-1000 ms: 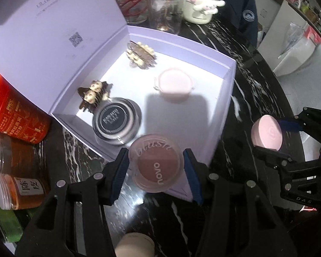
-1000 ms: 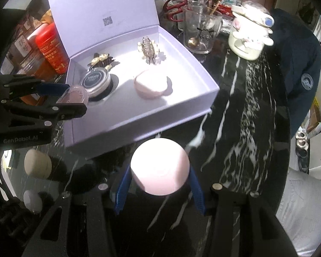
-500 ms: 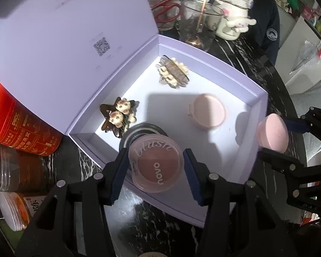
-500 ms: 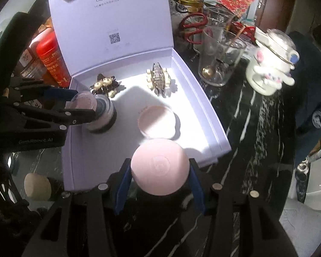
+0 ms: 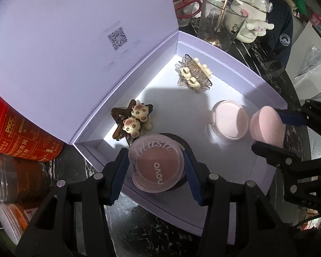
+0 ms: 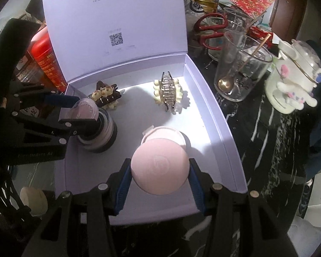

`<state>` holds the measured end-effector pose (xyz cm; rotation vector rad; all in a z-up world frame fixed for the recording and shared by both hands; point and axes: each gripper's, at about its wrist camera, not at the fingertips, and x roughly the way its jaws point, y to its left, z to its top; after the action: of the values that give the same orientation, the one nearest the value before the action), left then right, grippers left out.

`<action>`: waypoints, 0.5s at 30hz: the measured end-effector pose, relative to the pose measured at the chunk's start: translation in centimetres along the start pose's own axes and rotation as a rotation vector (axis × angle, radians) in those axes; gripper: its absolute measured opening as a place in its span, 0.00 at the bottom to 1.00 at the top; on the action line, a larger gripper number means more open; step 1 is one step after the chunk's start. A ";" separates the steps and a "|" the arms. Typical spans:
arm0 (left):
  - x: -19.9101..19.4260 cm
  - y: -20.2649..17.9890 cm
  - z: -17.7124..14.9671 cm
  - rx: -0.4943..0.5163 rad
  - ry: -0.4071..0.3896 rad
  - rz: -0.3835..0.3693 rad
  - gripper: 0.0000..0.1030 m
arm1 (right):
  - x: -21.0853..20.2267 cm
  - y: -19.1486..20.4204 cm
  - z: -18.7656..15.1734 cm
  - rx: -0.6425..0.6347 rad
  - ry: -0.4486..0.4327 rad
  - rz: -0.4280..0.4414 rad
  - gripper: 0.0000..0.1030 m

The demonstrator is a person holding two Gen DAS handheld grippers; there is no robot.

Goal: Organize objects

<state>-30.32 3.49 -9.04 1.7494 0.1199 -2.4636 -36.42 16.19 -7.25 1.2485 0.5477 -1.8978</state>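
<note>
An open lilac box (image 5: 235, 62) stands on the dark marble table. My left gripper (image 5: 155, 160) is shut on a clear-lidded pink blush compact (image 5: 156, 171), directly above a black jar (image 6: 98, 137) in the box's near left corner. Whether compact and jar touch is unclear. My right gripper (image 6: 160, 171) is shut on a round pink compact (image 6: 160, 162), just above and partly hiding a second pink compact (image 5: 229, 121) on the box floor. A brown star hair clip with bears (image 5: 132, 124) and a clear claw clip (image 5: 193, 76) lie further back.
The raised lid (image 6: 117, 21) walls off the back. A red tin (image 5: 21, 132) and jars crowd the left. Right of the box stand a glass with a spoon (image 6: 239, 72), a white plush-dog mug (image 6: 293, 83) and red scissors (image 6: 211, 30). A cream puff (image 6: 33, 199) lies at the near left.
Both grippers have carried their compacts from outside the box's front edge to over its floor: the blush now above the black jar, the pink compact above the one lying inside.
</note>
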 end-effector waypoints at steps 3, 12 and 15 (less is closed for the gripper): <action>0.4 0.2 0.0 0.003 0.007 -0.003 0.48 | 0.8 -0.2 0.5 0.006 0.002 0.007 0.50; 1.3 0.5 0.4 -0.021 0.011 -0.024 0.48 | 2.8 -0.6 1.7 0.026 0.020 0.020 0.50; 1.4 0.3 0.6 -0.021 0.006 -0.029 0.48 | 3.3 -0.6 2.0 0.029 0.027 0.019 0.50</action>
<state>-31.28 3.02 -10.13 1.7590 0.1722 -2.4680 -38.76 13.92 -9.47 1.2955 0.5225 -1.8815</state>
